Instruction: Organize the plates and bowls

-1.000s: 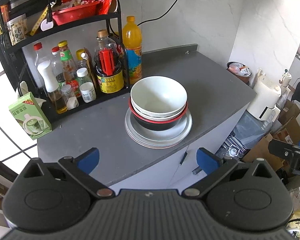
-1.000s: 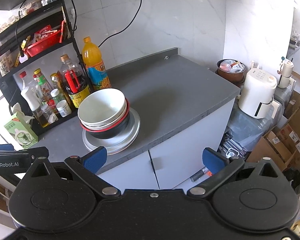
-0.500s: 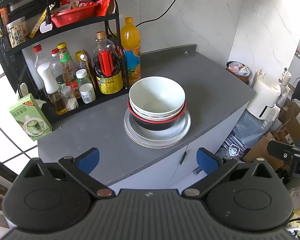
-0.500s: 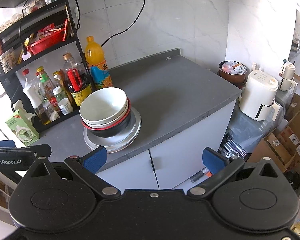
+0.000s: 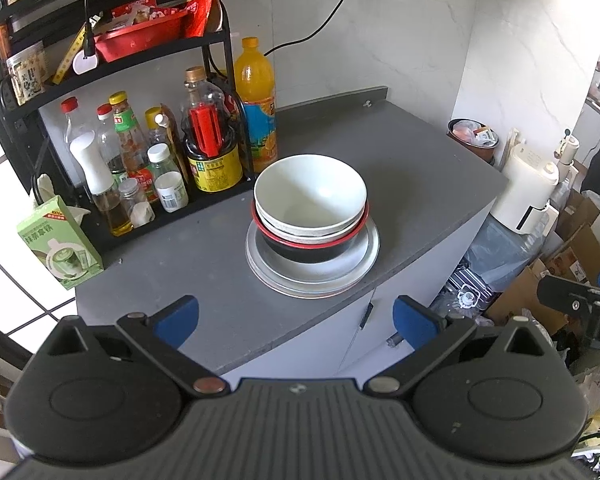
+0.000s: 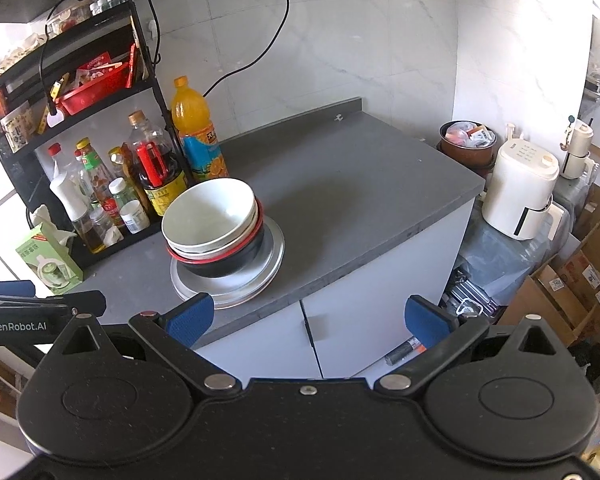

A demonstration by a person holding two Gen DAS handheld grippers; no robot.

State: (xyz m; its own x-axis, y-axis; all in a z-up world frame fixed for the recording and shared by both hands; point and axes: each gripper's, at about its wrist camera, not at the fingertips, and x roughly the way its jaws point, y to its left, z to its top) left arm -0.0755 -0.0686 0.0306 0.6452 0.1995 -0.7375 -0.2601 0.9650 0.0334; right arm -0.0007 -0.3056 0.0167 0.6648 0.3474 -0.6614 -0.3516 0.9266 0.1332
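Two grippers are hanging in front of the counter [image 5: 400, 168], and I am holding both clear of it. My left gripper [image 5: 296, 318] is gaping wide with nothing between its blue pads [image 5: 178, 318]; my right gripper [image 6: 308, 318] is spread just as wide and is gripping nothing either. Just past the pads, near the front edge of the counter, the plates [image 5: 352, 270] are sitting in a flat pile. On them a black bowl [image 5: 312, 254] with a red rim is standing upright, and white bowls [image 5: 312, 194] are nesting inside it, the top one looking bare inside. Beyond the pile, a black rack [image 5: 228, 92] is holding sauce bottles, with an orange drink bottle [image 5: 256, 96] just beside it. A green box [image 5: 58, 246] is standing at the counter's left end.
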